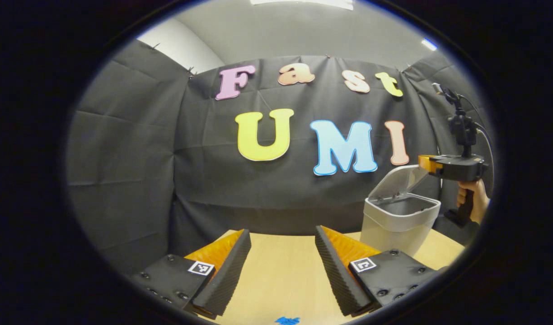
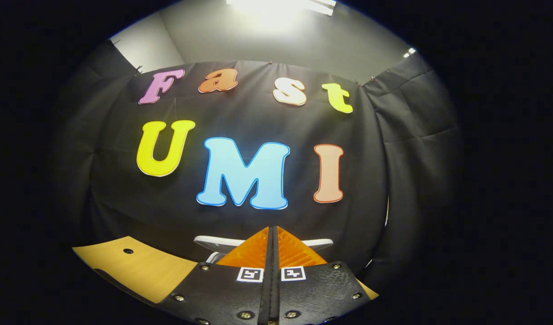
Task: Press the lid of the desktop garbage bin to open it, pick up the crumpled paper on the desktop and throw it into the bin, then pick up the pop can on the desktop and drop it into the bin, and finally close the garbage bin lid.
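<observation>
Left gripper view: the left hand-held gripper (image 1: pixel 283 241) sits low over the wooden surface (image 1: pixel 281 275), its two fingers spread wide apart with bare wood between them, nothing gripped. A small blue mark (image 1: pixel 287 320) lies on the surface at the bottom edge, just in front of the gap between the fingers.

The garbage bin (image 1: pixel 396 223) stands on the surface toward the far right, beyond and to the right of the left gripper's right finger, close to the black cloth wall (image 1: pixel 136 171). Its lid (image 1: pixel 400 180) is tilted up and back, so the mouth is open; the inside looks dark and what it holds cannot be told.

The right hand-held gripper (image 1: pixel 424 163) shows in the same view, higher than the bin and just to the right of the raised lid, its front end reaching the lid's upper edge. Whether it touches the lid cannot be told from here. A hand (image 1: pixel 473 196) grips its handle from below.

Right gripper view: the right hand-held gripper (image 2: pixel 272 232) has its two fingers pressed together, no gap and nothing between them. The pale edge of the lid (image 2: pixel 213 243) runs crosswise just beyond the fingertips, showing on both sides of them. A corner of the wooden surface (image 2: pixel 136 266) lies lower left, with a small dark hole (image 2: pixel 128 251) in it.
</observation>
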`<act>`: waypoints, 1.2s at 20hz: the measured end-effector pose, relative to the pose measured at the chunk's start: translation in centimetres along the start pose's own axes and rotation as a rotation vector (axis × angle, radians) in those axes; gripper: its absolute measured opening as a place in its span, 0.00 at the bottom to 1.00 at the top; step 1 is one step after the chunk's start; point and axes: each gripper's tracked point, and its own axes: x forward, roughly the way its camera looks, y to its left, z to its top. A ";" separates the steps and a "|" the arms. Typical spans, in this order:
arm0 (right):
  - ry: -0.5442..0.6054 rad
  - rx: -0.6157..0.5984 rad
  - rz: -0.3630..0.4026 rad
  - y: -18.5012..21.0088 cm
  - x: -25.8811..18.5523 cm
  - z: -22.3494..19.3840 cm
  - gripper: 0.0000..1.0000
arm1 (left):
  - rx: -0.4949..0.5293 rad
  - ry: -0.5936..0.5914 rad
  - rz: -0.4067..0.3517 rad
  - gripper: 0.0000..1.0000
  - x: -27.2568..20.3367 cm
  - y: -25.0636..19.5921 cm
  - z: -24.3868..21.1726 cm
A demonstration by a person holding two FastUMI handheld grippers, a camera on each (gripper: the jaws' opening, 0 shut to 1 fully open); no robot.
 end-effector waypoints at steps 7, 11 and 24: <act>-0.018 0.008 0.006 0.2 -1.5 1.3 0.00 | -0.007 -0.002 -0.010 0.93 -0.3 0.1 -0.1; -0.024 0.010 0.015 0.5 -3.0 1.6 0.00 | -0.005 -0.007 -0.009 1.00 -0.5 0.5 -0.1; 0.010 -0.022 0.100 3.6 -8.0 -0.3 0.79 | 0.010 0.043 -0.032 1.00 -0.3 1.0 -2.7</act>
